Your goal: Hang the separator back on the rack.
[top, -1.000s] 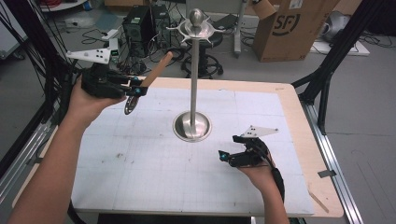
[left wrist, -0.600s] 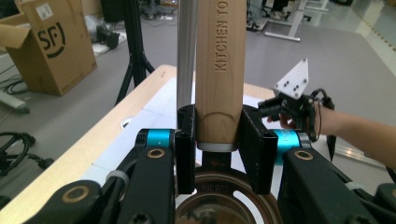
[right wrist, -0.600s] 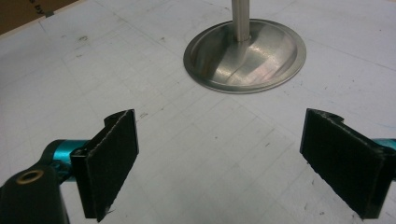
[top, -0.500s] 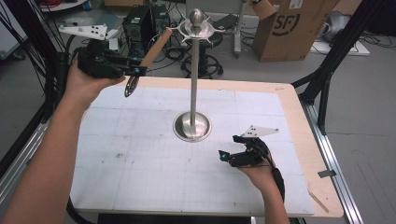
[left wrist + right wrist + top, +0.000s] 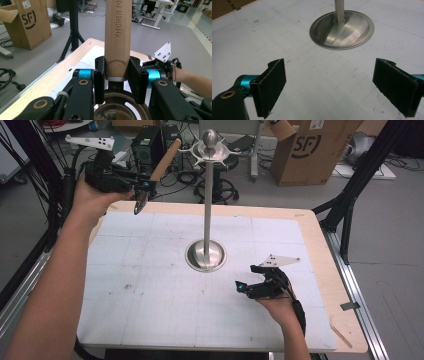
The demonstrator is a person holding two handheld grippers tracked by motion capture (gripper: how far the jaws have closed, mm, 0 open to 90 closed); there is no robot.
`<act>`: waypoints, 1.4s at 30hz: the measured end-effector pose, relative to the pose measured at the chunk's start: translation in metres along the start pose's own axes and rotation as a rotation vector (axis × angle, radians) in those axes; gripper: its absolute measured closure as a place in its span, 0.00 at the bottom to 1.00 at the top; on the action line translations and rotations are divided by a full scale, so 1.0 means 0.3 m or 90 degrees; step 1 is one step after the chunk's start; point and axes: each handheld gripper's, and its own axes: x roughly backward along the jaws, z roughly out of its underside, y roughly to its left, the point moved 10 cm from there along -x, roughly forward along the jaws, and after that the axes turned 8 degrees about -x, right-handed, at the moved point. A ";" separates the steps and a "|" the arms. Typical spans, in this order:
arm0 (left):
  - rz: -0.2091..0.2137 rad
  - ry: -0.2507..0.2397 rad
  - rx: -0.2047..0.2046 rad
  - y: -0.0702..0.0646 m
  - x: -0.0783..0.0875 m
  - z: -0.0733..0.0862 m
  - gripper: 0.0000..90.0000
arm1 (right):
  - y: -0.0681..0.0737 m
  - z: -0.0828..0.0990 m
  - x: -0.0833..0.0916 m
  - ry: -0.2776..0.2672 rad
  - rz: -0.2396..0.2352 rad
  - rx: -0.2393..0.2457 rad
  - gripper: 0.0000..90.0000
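My left gripper (image 5: 136,186) is raised above the table's far left corner, shut on a kitchen utensil. Its wooden handle (image 5: 165,159) slants up and right toward the hooked top (image 5: 210,147) of a metal stand. The utensil's round metal head (image 5: 138,203) hangs below the jaws. In the left gripper view the handle (image 5: 118,32), stamped KITCHEN, rises between the pads (image 5: 136,80). The stand's round base (image 5: 205,255) sits mid-table. My right gripper (image 5: 248,287) rests low on the white mat (image 5: 150,285), right of the base (image 5: 342,30), open with nothing between its pads (image 5: 273,86).
A cardboard box (image 5: 310,150) stands on the floor behind the table, with cables and equipment (image 5: 150,142) at the back left. Black frame legs (image 5: 347,205) stand at the right corner. A wooden border (image 5: 320,245) rims the mat.
My left gripper has lifted the utensil higher and carried it toward the table's back edge. The right gripper has stayed in place.
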 end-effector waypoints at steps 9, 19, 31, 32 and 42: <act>0.006 0.009 -0.003 -0.014 -0.027 0.003 0.77 | 0.000 0.000 0.002 0.000 0.003 0.000 0.12; 0.017 0.035 -0.025 -0.054 -0.079 0.008 0.77 | 0.000 -0.001 0.000 -0.001 0.004 0.005 0.12; 0.014 0.080 -0.039 -0.074 -0.148 0.031 0.77 | 0.000 -0.004 0.003 -0.004 0.003 0.005 0.12; 0.013 0.084 -0.040 -0.076 -0.153 0.033 0.77 | 0.001 -0.004 0.003 -0.004 0.002 0.006 0.12; 0.021 0.091 -0.033 -0.081 -0.189 0.040 0.77 | 0.002 -0.004 0.004 -0.005 0.001 0.005 0.12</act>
